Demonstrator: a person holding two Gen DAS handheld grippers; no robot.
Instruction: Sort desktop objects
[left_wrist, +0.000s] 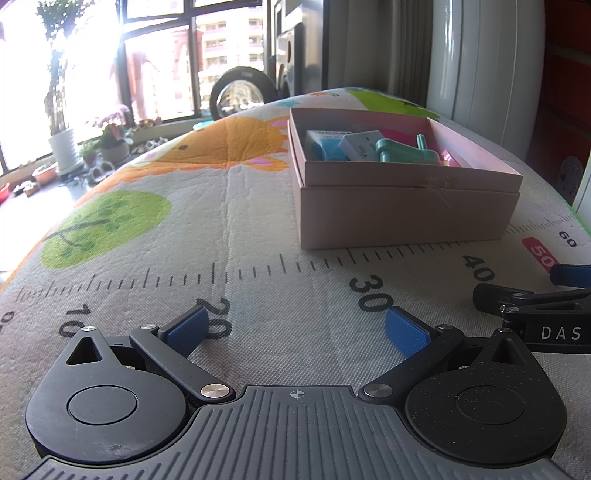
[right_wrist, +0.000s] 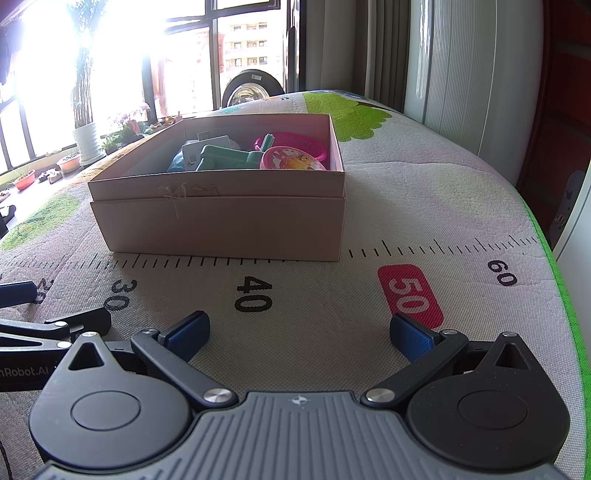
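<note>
While both grippers (left_wrist: 295, 330) (right_wrist: 299, 334) gape empty, a pink box (right_wrist: 221, 221) rests on the ruler-printed mat (left_wrist: 258, 229) near windows (left_wrist: 159, 74).

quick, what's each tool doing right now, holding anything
Left tool: open, holding nothing, low over the play mat.
Right tool: open, holding nothing, facing the pink box.

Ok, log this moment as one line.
left gripper: open, empty | right gripper: open, empty | pink box: holds items | mat: no loose items seen

Pink box (right_wrist: 221, 225) on cartoon-printed, ruler-marked mat (right_wrist: 406, 192)
</note>
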